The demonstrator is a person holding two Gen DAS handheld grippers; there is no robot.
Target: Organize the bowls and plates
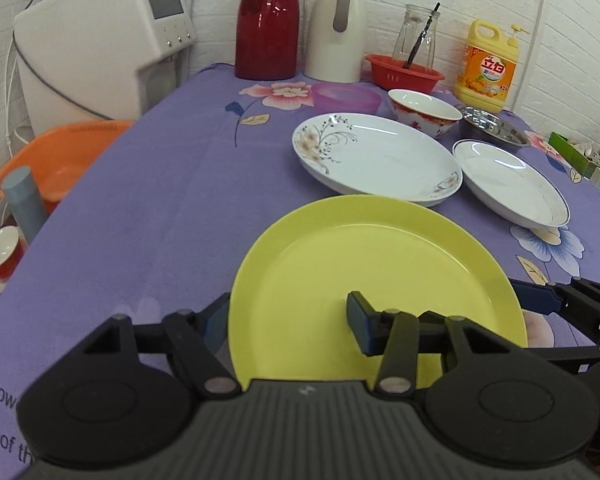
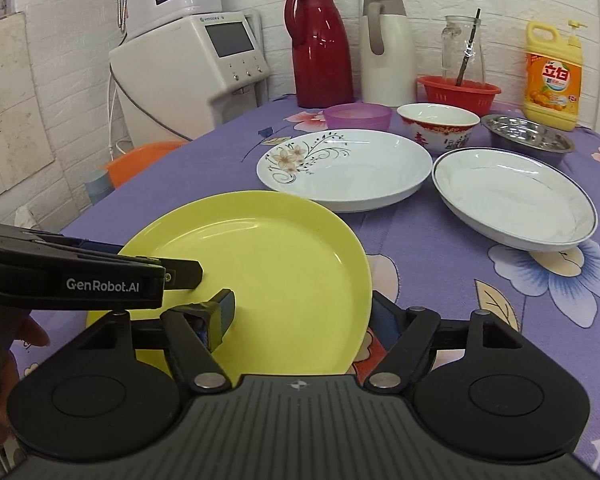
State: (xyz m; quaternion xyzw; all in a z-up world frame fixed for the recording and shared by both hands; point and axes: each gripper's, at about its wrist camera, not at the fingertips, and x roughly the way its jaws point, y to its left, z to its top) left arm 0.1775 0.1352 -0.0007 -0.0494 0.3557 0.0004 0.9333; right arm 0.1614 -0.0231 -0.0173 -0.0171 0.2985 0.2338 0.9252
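A yellow plate (image 1: pixel 380 264) (image 2: pixel 260 264) sits low in both views, held from both sides. My left gripper (image 1: pixel 288 320) is shut on its left rim: one finger lies on the plate's inside and the other is hidden under the edge. My right gripper (image 2: pixel 300 314) is clamped on the plate's right rim the same way, and it shows at the right edge of the left wrist view. Beyond lie a white floral plate (image 1: pixel 376 156) (image 2: pixel 348 168), a white plate with a dark rim (image 1: pixel 508 180) (image 2: pixel 512 200), a red-patterned bowl (image 1: pixel 424 110), a purple bowl (image 1: pixel 346 98) and a steel bowl (image 1: pixel 496 128).
The table has a purple flowered cloth (image 1: pixel 172 200). At the back stand a red jug (image 1: pixel 266 20), a beige jug (image 1: pixel 338 28), a red basket (image 1: pixel 404 72) with a glass jar, and a yellow detergent bottle (image 1: pixel 488 68). A white appliance (image 1: pixel 100 48) and an orange basin (image 1: pixel 56 160) are off the left edge.
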